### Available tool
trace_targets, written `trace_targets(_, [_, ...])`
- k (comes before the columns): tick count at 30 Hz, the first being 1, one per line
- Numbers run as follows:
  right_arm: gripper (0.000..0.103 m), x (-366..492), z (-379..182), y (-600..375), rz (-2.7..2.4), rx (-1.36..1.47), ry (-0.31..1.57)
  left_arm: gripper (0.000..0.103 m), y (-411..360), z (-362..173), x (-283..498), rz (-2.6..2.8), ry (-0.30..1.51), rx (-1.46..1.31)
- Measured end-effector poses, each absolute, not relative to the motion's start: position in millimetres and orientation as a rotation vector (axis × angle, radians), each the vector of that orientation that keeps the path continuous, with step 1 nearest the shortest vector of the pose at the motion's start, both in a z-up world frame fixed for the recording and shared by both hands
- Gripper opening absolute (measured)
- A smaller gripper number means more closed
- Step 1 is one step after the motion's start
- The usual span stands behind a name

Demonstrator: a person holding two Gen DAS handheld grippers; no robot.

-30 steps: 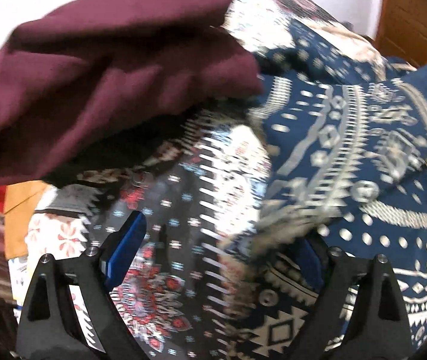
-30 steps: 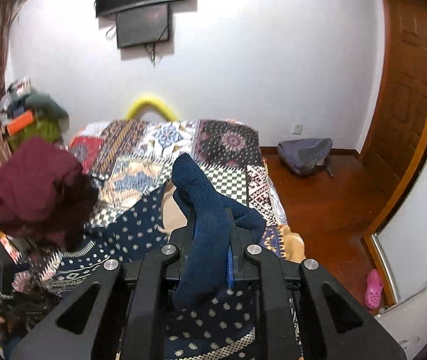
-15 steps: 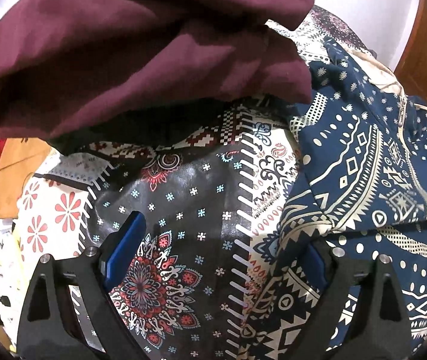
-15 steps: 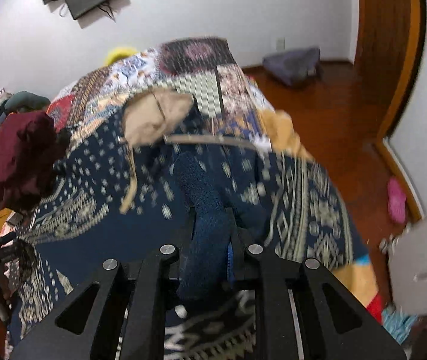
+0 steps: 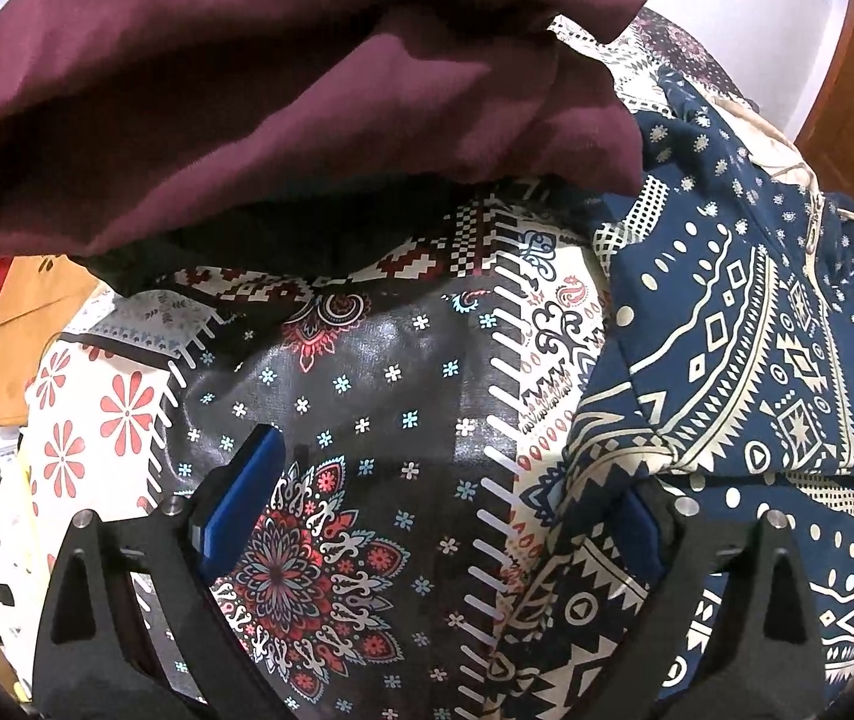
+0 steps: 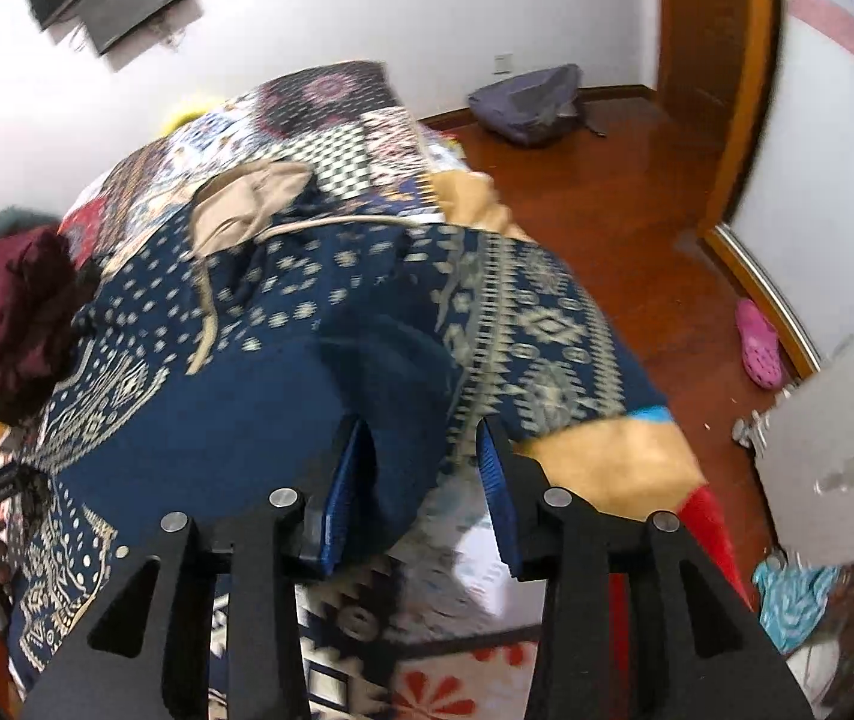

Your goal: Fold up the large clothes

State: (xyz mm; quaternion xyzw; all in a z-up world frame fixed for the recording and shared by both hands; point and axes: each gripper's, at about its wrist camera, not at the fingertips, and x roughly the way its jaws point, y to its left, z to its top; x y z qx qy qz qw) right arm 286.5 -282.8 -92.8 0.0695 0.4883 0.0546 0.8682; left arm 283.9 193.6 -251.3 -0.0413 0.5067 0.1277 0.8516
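A large navy garment with cream tribal print (image 6: 282, 324) lies spread over the patchwork bedspread (image 6: 366, 138); its tan hood lining (image 6: 246, 198) faces up at the far end. In the left wrist view the garment (image 5: 745, 360) lies to the right, its edge over the right finger. My left gripper (image 5: 439, 516) is open and empty, low over the bedspread (image 5: 366, 420). My right gripper (image 6: 427, 468) is open, with a fold of the garment's plain navy cloth lying loose between its blue pads (image 6: 345, 480).
A heap of maroon cloth (image 5: 282, 78) lies on the bed, close ahead of the left gripper; it also shows in the right wrist view (image 6: 12, 312). Wooden floor (image 6: 637, 228) with a grey bag (image 6: 529, 102) and a pink shoe (image 6: 760, 342) lies right of the bed.
My right gripper came down toward the bed with the navy cloth, then opened and let it go. My left gripper moved nearer the maroon heap and stayed open.
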Motion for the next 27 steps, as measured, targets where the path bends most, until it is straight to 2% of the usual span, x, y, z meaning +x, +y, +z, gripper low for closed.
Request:
trace_targets(8, [0.036,275,-81,-307,0.071,0.182,1.012,0.098,178,-236,270,0.235,1.079,-0.003])
trace_targets(16, [0.038,271,-47,-323,0.054,0.209,0.918,0.098,146,-170,243,0.147,0.952,0.071])
trace_targets(21, [0.052,267,-30,-345,0.027,0.254,0.861,0.098,111,-119,243,0.087,0.817,0.096])
trace_targets(27, [0.057,264,-45,-370,-0.024,0.35,0.885,0.098,69,-94,266,0.011,0.73,0.117])
